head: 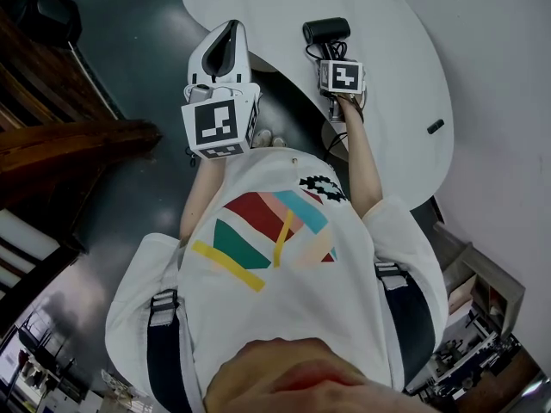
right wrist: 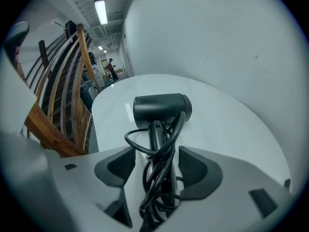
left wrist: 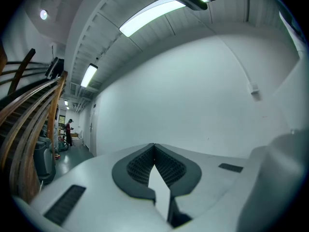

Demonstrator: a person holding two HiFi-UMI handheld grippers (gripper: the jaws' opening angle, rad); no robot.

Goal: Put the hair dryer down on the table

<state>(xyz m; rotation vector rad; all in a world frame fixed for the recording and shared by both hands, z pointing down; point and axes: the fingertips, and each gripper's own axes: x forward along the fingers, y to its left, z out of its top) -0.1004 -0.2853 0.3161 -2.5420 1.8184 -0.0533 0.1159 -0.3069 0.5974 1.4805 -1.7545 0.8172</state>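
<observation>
Item 1, hair dryer point(head: 326, 31): dark, lying on the white bench point(head: 405, 67), at 12 o'clock from the right gripper point(head: 329, 54) in the head view. Only the right gripper view gives me the detail. The barrel lies crosswise at 12 o'clock, the handle runs back toward the camera, and a black cord point(right wrist: 145, 149) is looped loosely round the handle.

Item 2, right gripper: jaws spread wide, handle and cord lying between them with a gap on either side, so I log no grip. From the head view I get little more than its marker cube point(head: 342, 77) and the forearm behind it; the jaws there are too small to read.

Item 3, left gripper point(head: 229, 31): raised off the bench at 9 o'clock from the dryer. In its own view the pad tips meet, with nothing between them, and it faces a plain wall point(left wrist: 203, 95) and a ceiling light point(left wrist: 149, 16). Neither the bench nor the dryer shows in that view.

Item 4, small dark object point(head: 436, 126): near the bench edge at 4 o'clock from the dryer, seen from the head only, too small for me to identify.

Item 5, surroundings: wooden railing point(right wrist: 58, 110) at 9 o'clock in both gripper views, and a distant person point(left wrist: 68, 132) down the corridor. The dryer's plug end is cut off at the lower frame edge
</observation>
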